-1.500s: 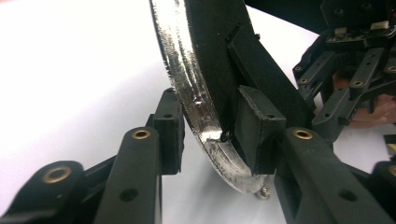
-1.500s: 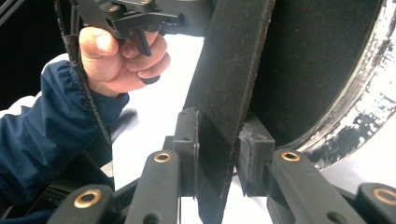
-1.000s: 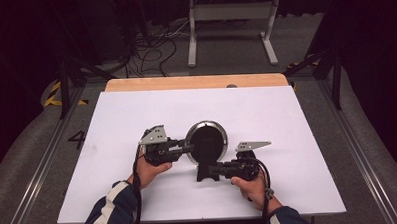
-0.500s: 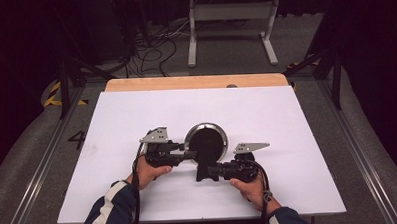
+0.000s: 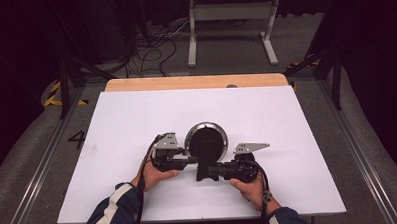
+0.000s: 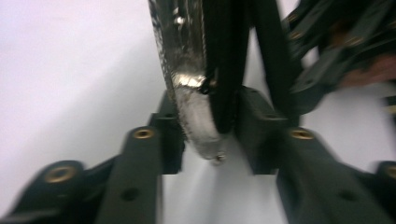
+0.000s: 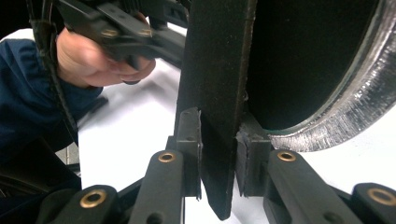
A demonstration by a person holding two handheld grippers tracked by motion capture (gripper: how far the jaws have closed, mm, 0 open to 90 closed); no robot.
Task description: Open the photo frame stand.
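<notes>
A round black disc with a silvery rim (image 5: 205, 138) stands on the white table (image 5: 136, 119), propped on a flat black stand (image 5: 207, 170). My left gripper (image 5: 193, 159) reaches in from the left. In the left gripper view its jaws have just been closing, and my left gripper (image 6: 210, 135) is shut on the disc's lower rim (image 6: 198, 116). My right gripper (image 5: 212, 170) comes in from the right. Its pads (image 7: 191, 140) clamp the stand (image 7: 217, 84) in the right gripper view. The disc's rim (image 7: 345, 116) curves away to the right there.
A wooden strip (image 5: 195, 82) borders the table's far edge. Beyond it are floor cables (image 5: 154, 48) and a white metal frame (image 5: 231, 21). Metal rails (image 5: 368, 171) run along both sides of the table. Bare white surface surrounds the disc.
My left gripper has shifted a little right and toward me, along the disc's lower rim. The disc, its stand and my right gripper have stayed put.
</notes>
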